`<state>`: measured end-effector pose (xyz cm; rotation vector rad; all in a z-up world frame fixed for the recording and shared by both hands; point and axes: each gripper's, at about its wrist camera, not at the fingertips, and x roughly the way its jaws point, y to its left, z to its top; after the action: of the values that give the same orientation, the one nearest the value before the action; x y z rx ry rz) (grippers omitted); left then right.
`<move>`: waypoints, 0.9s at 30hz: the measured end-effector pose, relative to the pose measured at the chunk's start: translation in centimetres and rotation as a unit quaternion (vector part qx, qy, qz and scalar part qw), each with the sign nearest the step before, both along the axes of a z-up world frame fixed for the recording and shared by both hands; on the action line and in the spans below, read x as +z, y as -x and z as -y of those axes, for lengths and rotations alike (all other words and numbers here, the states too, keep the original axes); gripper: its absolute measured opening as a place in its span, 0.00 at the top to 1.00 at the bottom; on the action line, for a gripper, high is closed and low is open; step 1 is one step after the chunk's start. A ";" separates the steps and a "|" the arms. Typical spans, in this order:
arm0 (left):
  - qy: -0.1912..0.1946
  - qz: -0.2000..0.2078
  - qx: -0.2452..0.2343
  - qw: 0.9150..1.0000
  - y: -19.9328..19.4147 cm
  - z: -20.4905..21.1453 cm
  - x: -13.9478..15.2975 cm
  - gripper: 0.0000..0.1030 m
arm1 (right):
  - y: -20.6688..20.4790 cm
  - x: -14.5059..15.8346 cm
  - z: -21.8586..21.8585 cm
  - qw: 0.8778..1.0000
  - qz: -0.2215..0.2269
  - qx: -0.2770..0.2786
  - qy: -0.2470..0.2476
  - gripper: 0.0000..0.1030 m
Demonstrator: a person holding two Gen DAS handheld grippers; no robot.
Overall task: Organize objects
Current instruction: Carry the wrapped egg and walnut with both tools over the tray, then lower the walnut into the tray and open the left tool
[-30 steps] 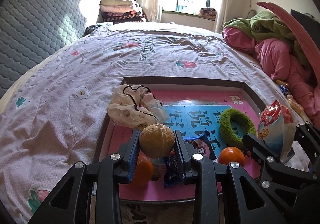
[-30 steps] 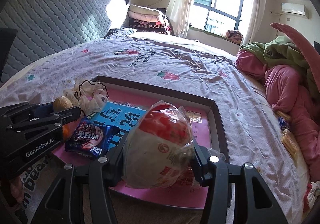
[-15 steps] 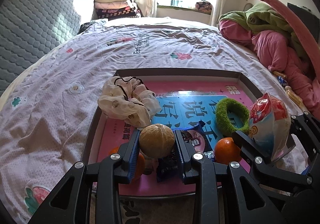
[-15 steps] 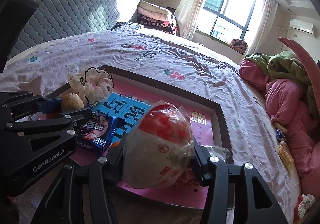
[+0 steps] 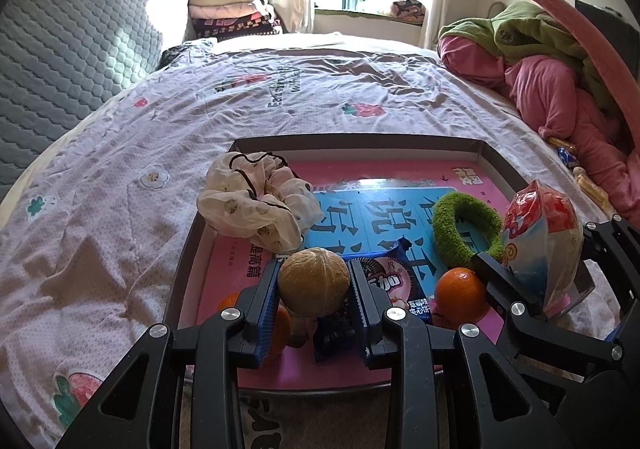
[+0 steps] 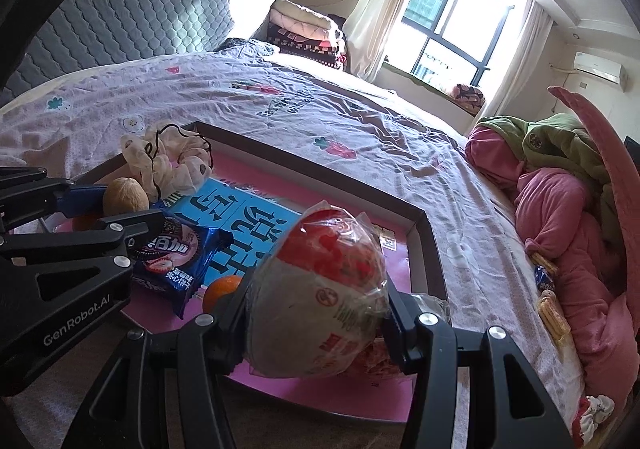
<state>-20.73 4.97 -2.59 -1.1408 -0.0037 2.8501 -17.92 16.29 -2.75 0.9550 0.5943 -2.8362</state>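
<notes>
Walnut [image 5: 314, 281], round with no clear long axis, sits clamped between the left gripper [image 5: 314, 291]'s blue pads above the near edge of the pink tray [image 5: 360, 139]. The right gripper [image 6: 316, 313] squeezes a wrapped snack bag [image 6: 320, 289], its red end pointing up and away. Against a second ago both grips match, though the right view has rolled slightly.

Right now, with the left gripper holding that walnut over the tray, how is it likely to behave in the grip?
The walnut looks round and hard-shelled, so it probably won't deform. The left gripper pinches it at two small spots only, so it may slip or roll once released.
</notes>
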 end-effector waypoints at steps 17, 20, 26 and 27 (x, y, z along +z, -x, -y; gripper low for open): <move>-0.002 0.002 0.004 1.000 -0.1 0.1 0.0 0.63 | 0.5 -0.1 -0.4 1.000 0.003 -0.019 -0.005 0.46; 0.000 0.001 0.005 1.000 -0.1 0.2 0.1 0.61 | 0.5 -0.2 -0.3 1.000 0.003 -0.019 -0.006 0.44; -0.004 0.002 0.005 1.000 -0.2 0.2 0.2 0.58 | 0.4 -0.1 -0.2 1.000 0.005 -0.016 -0.008 0.43; -0.004 0.002 0.006 1.000 -0.2 0.2 0.3 0.58 | 0.4 -0.1 -0.2 1.000 0.006 -0.015 -0.007 0.43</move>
<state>-20.56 4.79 -2.33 -1.1491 -0.0205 2.8551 -18.29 16.53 -2.80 0.9907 0.6039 -2.8540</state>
